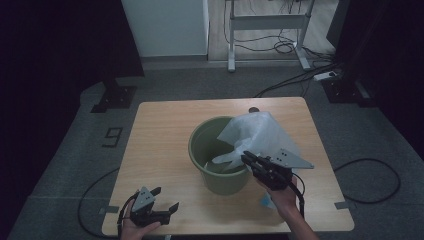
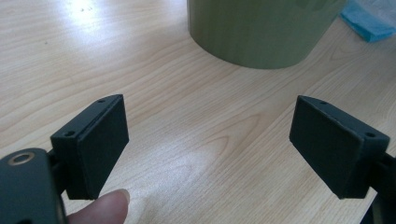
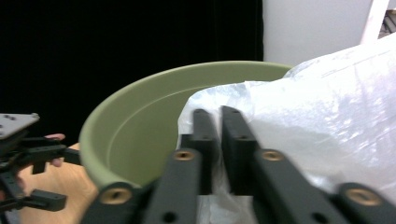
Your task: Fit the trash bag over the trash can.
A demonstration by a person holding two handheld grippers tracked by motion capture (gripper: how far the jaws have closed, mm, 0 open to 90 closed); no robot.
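Right gripper (image 1: 248, 159) is hanging over the near rim of the green bucket (image 1: 200, 150), its jaws standing narrow with a fold of the white plastic bag (image 1: 260, 132) between them, so the thin film is being kept from sliding off while it is fed in. Most of the bag is billowing up and beyond this gripper, draped over the bucket's far rim, probably because it is meant to line the bucket. Left gripper (image 1: 165, 200) is resting wide and empty on the wooden table (image 1: 160, 125), well apart from the bucket ahead of it, seemingly waiting.
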